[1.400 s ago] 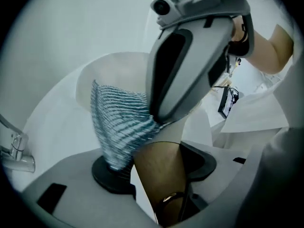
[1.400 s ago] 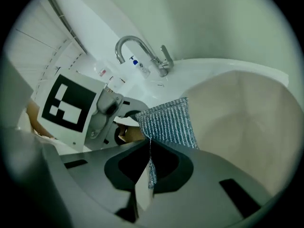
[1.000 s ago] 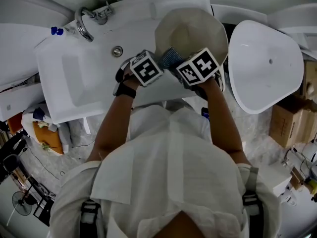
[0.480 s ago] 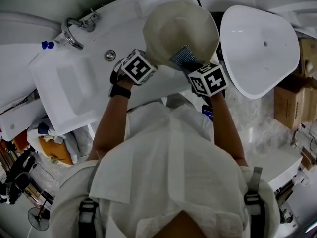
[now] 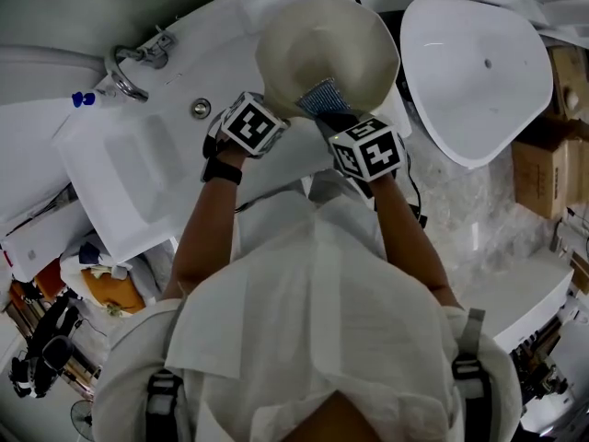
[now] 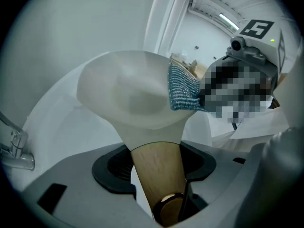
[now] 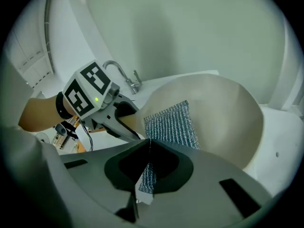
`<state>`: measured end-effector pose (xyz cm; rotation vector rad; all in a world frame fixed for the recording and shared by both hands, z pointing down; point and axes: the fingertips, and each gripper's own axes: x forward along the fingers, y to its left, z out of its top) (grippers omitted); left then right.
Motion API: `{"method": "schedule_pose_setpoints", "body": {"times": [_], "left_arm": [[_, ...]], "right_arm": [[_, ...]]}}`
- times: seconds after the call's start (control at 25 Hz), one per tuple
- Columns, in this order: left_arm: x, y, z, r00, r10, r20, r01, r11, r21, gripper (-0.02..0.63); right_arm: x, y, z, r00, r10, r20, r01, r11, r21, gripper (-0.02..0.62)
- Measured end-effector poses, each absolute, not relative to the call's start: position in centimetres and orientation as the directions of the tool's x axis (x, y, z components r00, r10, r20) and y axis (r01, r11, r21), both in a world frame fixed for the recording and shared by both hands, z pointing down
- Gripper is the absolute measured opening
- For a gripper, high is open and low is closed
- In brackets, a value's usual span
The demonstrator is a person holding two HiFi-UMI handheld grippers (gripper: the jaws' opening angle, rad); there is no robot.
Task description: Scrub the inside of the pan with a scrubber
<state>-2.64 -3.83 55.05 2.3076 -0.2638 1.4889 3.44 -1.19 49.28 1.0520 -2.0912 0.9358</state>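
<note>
the left gripper clamps the tan wooden handle of the cream round pan, which is tilted over the white sink, just as it was a second ago. the right gripper pinches the blue-grey knitted scrubber, its free end lying flat against the pan's near inside wall. over that second the scrubber slid toward the pan's right side and came back toward the middle. a scrubbing stroke looks under way, and the far wall probably remains to be covered.
</note>
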Motion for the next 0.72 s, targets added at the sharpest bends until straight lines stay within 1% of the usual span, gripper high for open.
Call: {"method": "schedule_pose_setpoints", "body": {"times": [0.12, 0.24, 0.32, 0.44, 0.56, 0.72], "left_arm": [[-2.5, -3.8, 55.0, 0.423, 0.051, 0.905, -0.355, -0.909, 0.217, 0.275], [-2.5, -3.8, 54.9, 0.421, 0.047, 0.906, -0.356, -0.91, 0.213, 0.275], [-2.5, -3.8, 54.9, 0.421, 0.044, 0.906, -0.356, -0.911, 0.209, 0.275], [-2.5, -3.6, 54.9, 0.425, 0.053, 0.904, -0.357, -0.908, 0.221, 0.275], [-2.5, -3.6, 54.9, 0.426, 0.054, 0.903, -0.355, -0.908, 0.222, 0.275], [-2.9, -4.0, 55.0, 0.407, 0.039, 0.913, -0.365, -0.909, 0.201, 0.275]], "right_arm": [[0.6, -2.1, 49.0, -0.53, -0.412, 0.741, -0.816, 0.484, -0.315, 0.018], [1.3, -1.8, 49.0, -0.523, -0.417, 0.744, -0.817, 0.493, -0.299, 0.018], [3.1, -0.9, 49.1, -0.489, -0.43, 0.759, -0.836, 0.479, -0.267, 0.017], [7.0, 0.4, 49.3, -0.4, -0.475, 0.784, -0.881, 0.436, -0.185, 0.018], [11.8, 0.4, 49.5, -0.3, -0.536, 0.789, -0.925, 0.364, -0.104, 0.018], [16.9, -1.4, 49.7, -0.21, -0.592, 0.778, -0.962, 0.268, -0.056, 0.017]]}}
